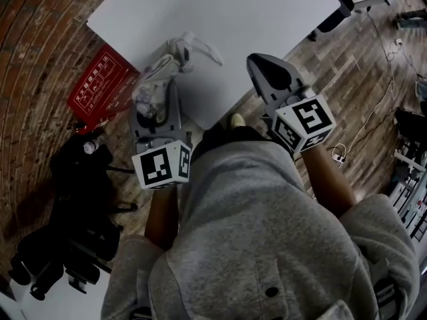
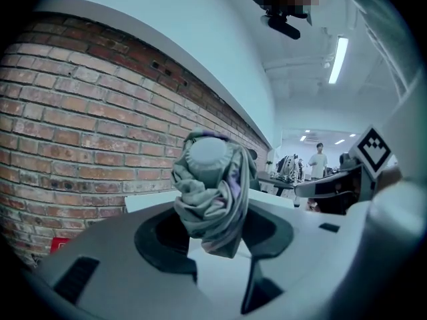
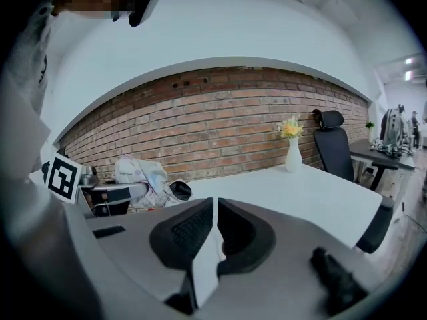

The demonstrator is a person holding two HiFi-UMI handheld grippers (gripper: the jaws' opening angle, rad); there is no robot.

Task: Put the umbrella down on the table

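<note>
A folded umbrella (image 1: pixel 168 64) of pale grey and white fabric sticks forward from my left gripper (image 1: pixel 157 105), which is shut on it near its handle end. Its far end reaches over the near corner of the white table (image 1: pixel 220 12); whether it touches the top I cannot tell. In the left gripper view the bunched fabric and round cap of the umbrella (image 2: pixel 212 189) fill the gap between the jaws. My right gripper (image 1: pixel 267 72) hovers over the table's near edge to the right, shut and holding nothing. In the right gripper view the umbrella (image 3: pixel 142 174) shows at the left.
A red sign (image 1: pixel 100 85) lies on the wooden floor left of the table, with black gear (image 1: pixel 73 205) nearer me. A white vase of flowers (image 3: pixel 292 153) stands at the table's far side by the brick wall, with a black office chair (image 3: pixel 333 145) beside it.
</note>
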